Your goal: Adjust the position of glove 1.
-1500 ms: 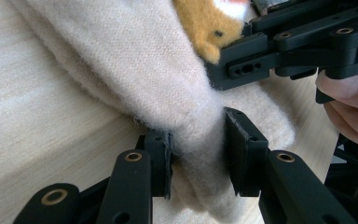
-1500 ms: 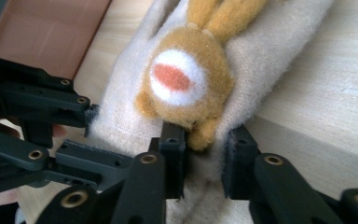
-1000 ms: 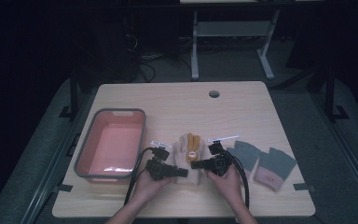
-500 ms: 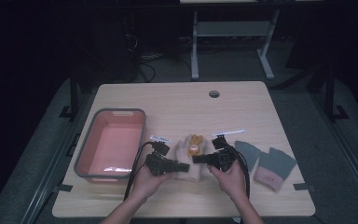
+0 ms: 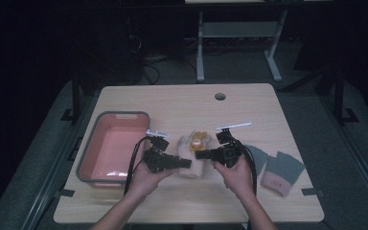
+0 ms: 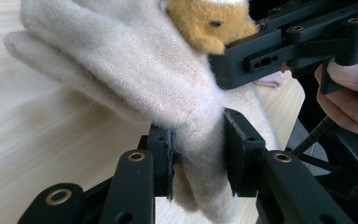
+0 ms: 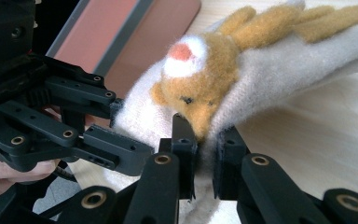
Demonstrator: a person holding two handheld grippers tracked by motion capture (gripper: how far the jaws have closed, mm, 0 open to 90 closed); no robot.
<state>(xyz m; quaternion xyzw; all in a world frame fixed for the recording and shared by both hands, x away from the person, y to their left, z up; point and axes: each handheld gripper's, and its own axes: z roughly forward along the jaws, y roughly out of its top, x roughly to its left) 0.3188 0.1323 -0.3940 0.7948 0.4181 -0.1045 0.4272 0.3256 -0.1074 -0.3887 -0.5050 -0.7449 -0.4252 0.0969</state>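
A cream knitted glove (image 5: 191, 170) with an orange animal face sewn on it is held between my two grippers at the table's middle front. My left gripper (image 5: 188, 163) is shut on the glove's cuff end from the left. In the left gripper view the glove (image 6: 144, 79) bulges between my left gripper's (image 6: 198, 154) pads. My right gripper (image 5: 199, 155) is shut on the glove from the right. In the right gripper view my right gripper (image 7: 206, 156) pinches the glove (image 7: 279, 70) just under the orange face.
A pink bin (image 5: 115, 115) with a grey rim stands at the table's left, close to my left hand; its wall (image 7: 135, 37) is behind the glove. Two grey gloves (image 5: 280, 170) lie at the right. The far half of the table (image 5: 182, 100) has a cable hole (image 5: 220, 96).
Both hands and grippers have shifted a little away from the person, toward the table's middle, carrying the glove with them. Both stay shut on it.
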